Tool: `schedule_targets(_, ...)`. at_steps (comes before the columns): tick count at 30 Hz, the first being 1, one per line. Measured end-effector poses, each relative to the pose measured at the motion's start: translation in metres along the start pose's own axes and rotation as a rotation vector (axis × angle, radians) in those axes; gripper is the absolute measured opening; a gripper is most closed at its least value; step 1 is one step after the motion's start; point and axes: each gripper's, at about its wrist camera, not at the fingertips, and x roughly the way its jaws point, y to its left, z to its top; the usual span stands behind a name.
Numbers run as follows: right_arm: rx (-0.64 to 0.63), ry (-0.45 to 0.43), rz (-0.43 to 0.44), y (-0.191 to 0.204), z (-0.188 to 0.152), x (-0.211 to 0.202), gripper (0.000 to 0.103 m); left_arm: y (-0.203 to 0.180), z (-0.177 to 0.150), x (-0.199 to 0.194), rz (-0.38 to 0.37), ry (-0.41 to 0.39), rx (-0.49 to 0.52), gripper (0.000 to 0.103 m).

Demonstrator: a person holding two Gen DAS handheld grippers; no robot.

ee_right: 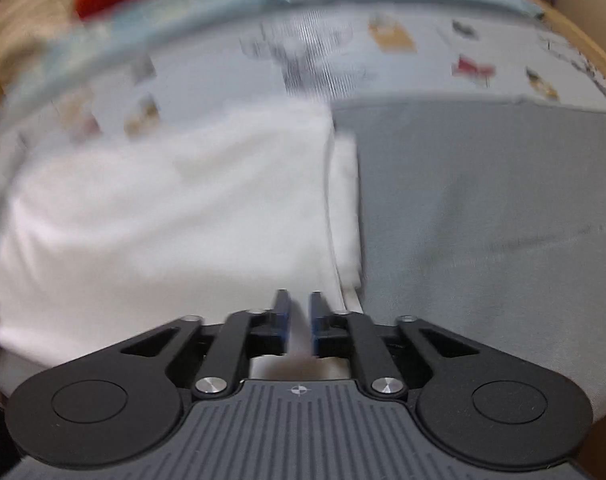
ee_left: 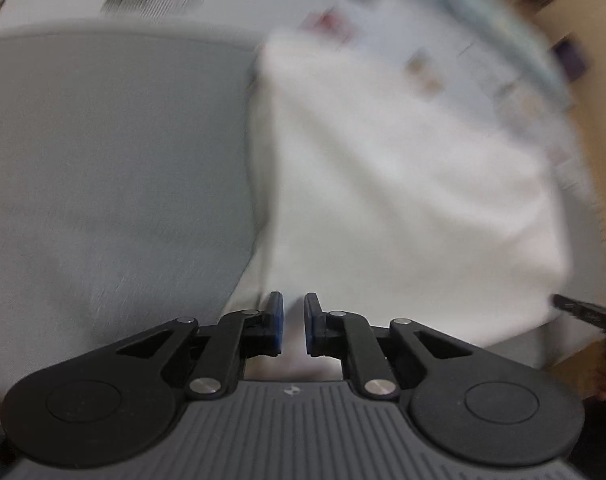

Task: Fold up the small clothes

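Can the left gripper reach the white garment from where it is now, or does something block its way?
Probably yes. The left gripper hangs right above the near edge of the white garment, jaws slightly apart with nothing pinched between them. Nothing lies between the fingertips and the cloth; the grey cloth sits clear on the other side.

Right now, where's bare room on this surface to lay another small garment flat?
The plain grey cloth beside the folded white garment is bare up to the printed sheet behind. The white garment's own side is taken, with both grippers over its near edge.

Grey mat [ee_right: 503, 208] over patterned cloth [ee_right: 403, 64] (blurred, perhaps tablecloth).
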Motion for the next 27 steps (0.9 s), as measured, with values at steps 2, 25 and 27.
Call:
schedule_targets(2, -0.014, 0.124, -0.067, 0.002, -0.004, 0.022, 0.018, 0.006, 0.002, 0.010, 0.052, 0.048, -0.029, 0.011)
schedule_targets(25, 0.160, -0.154, -0.100, -0.042, 0.014, -0.028, 0.026, -0.013, 0.059, 0.040, -0.055, -0.069, -0.047, 0.049)
schedule_targets(27, 0.156, -0.150, -0.110, -0.041, 0.014, -0.029, 0.026, -0.015, 0.058, 0.040, -0.059, -0.080, -0.039, 0.036)
